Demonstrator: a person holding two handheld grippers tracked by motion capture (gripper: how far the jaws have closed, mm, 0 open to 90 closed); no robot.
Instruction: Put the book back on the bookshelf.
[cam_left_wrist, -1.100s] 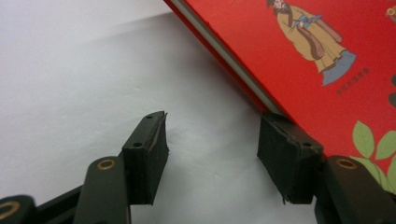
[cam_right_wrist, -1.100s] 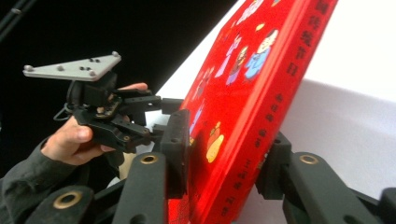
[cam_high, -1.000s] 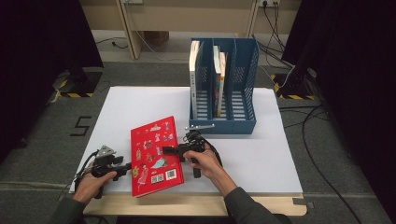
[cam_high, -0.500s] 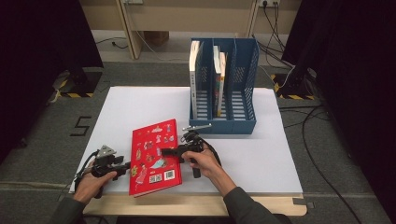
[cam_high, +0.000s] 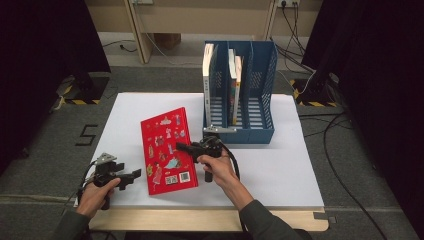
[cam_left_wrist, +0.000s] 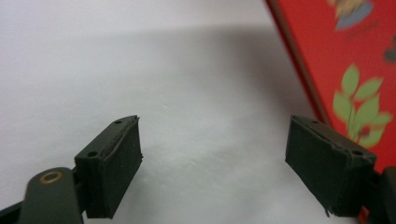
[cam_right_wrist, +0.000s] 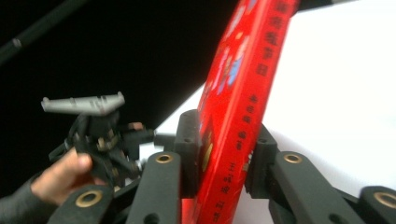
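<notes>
The right gripper (cam_high: 184, 148) reaches left from the person's right hand (cam_high: 214, 167), which sits just in front of the blue file rack (cam_high: 260, 131), the forearm coming up from the near edge of the table (cam_high: 295, 170). Its jaws have just been closing and now clamp the spine edge of the red book (cam_high: 166, 150); in the right gripper view the pads press both covers of the red book (cam_right_wrist: 236, 107), which stands on edge between them. The left gripper (cam_high: 131, 176) lies low near the table's near left corner, held level by the left hand (cam_high: 97, 192) and pointing toward the book's near left edge. Its jaws have just been opening and stand wide apart with nothing between them (bare tabletop in the gap, the book's corner (cam_left_wrist: 359, 70) just beyond the right-hand pad).

Against the earlier high views, the book's right side is lifted a little and its cover sits slightly farther toward the rack; the left hand has kept its place.

The book lies left of centre, near the rack's front left corner but apart from it. The rack holds upright books (cam_high: 207, 75) in its left and middle slots; its right slot (cam_high: 257, 75) is free. White table lies open to the right of the right hand.
</notes>
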